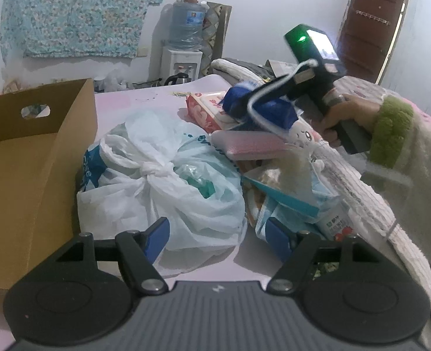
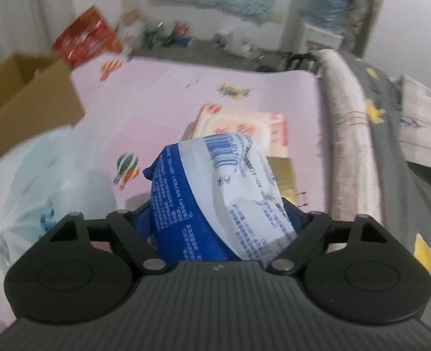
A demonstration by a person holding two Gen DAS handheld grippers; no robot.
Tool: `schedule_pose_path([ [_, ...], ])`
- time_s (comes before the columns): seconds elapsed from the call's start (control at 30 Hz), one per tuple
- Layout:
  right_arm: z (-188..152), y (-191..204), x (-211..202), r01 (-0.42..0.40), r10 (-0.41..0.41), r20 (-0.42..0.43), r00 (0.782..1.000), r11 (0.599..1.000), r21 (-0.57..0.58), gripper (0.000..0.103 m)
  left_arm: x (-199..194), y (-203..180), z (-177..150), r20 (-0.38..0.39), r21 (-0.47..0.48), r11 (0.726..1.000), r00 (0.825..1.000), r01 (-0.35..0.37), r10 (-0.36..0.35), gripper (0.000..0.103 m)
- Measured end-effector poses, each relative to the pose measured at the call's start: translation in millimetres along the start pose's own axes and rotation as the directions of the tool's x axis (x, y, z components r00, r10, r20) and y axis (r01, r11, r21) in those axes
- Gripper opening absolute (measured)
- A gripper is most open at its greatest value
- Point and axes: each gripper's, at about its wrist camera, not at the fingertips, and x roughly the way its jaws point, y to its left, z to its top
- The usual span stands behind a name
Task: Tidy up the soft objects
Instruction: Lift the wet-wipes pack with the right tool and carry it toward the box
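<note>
My right gripper (image 2: 224, 222) is shut on a blue and white soft packet (image 2: 221, 193) and holds it above the pink mat (image 2: 157, 102). It also shows in the left wrist view (image 1: 244, 102), with the blue packet (image 1: 271, 111) over the pile. My left gripper (image 1: 215, 237) is open and empty, low over the mat, just in front of a knotted white plastic bag (image 1: 157, 181). An open cardboard box (image 1: 25, 158) stands at the left. A pink sponge (image 1: 250, 146), a plush toy (image 1: 303, 137) and a pink tissue pack (image 1: 206, 111) lie in the pile.
Light blue packets (image 1: 291, 201) lie by my left gripper's right finger. A folded blanket (image 2: 344, 134) and a grey star cloth (image 2: 390, 175) edge the mat at the right. A water dispenser (image 1: 183, 44) stands at the back wall.
</note>
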Motion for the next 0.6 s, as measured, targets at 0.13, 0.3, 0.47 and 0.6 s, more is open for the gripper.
schedule_pose_path([
  [0.13,-0.6,-22.7,-32.3,-0.042,0.029,0.109,0.994,0.993,0.115,0.081,-7.6,1.8,-2.2,0.015,0.002,1.0,1.0,0.005,-0.005,0.073],
  [0.3,-20.1,-32.6,-113.7,-0.227,0.144,0.302,0.942,0.938,0.26,0.081,-24.2,7.5,-4.0,0.057,-0.012,1.0,0.998,0.022,-0.021,0.074],
  [0.47,-81.9,-4.9,-165.5,-0.428,0.289,0.393,0.873,0.84,0.334,0.081,-45.5,10.1,-15.4,0.073,0.017,0.996,0.994,0.085,-0.086,0.081],
  [0.6,-147.2,34.7,-162.4,-0.554,0.417,0.373,0.829,0.705,0.442,0.081,-58.8,8.6,-34.3,0.033,0.051,0.984,0.984,0.173,-0.175,0.089],
])
